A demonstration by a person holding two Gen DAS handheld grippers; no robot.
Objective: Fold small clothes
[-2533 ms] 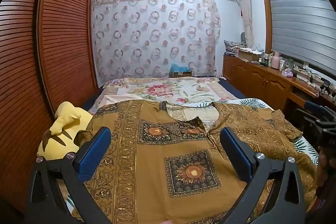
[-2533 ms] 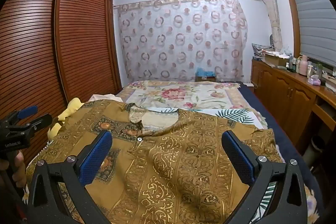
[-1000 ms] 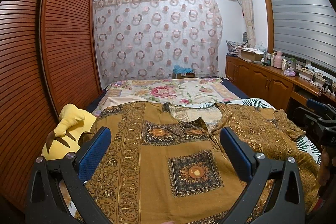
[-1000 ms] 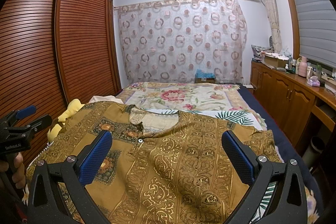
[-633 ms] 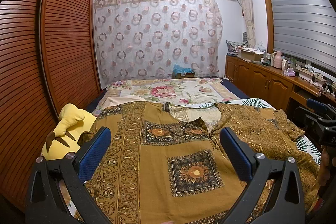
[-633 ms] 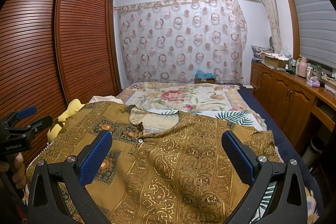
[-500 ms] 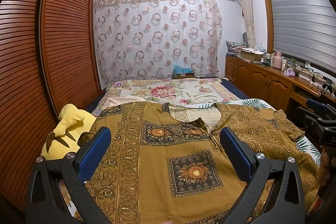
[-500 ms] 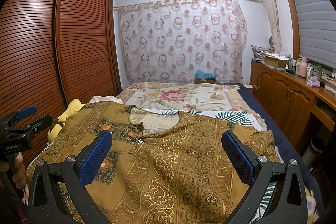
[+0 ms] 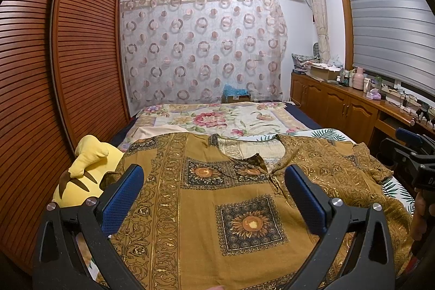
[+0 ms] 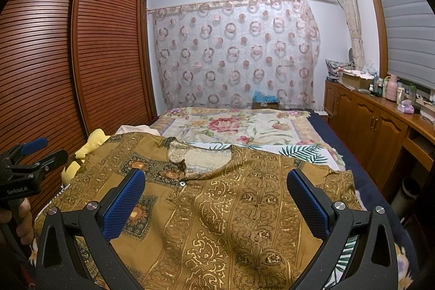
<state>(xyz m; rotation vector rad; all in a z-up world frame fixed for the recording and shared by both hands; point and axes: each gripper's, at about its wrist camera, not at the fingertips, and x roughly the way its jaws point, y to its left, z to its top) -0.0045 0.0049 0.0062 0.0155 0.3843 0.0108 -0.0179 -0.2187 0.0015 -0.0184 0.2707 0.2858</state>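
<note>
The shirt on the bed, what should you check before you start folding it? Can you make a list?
1. Shirt spread flat: ok, though its right side is wrinkled.
2. Left gripper open, empty: ok.
3. Right gripper open, empty: ok.
4. Both grippers above the shirt, not touching: ok.
5. Yellow plush clear of the shirt: not ok, the left edge lies against it.
6. Near hem visible: cannot tell, it is out of view.

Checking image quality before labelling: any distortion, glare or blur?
Left wrist view: fisheye bends the wardrobe, corners black, shirt sharp. Right wrist view: same bending and dark corners, shirt crisp, no glare, soft even light.
</note>
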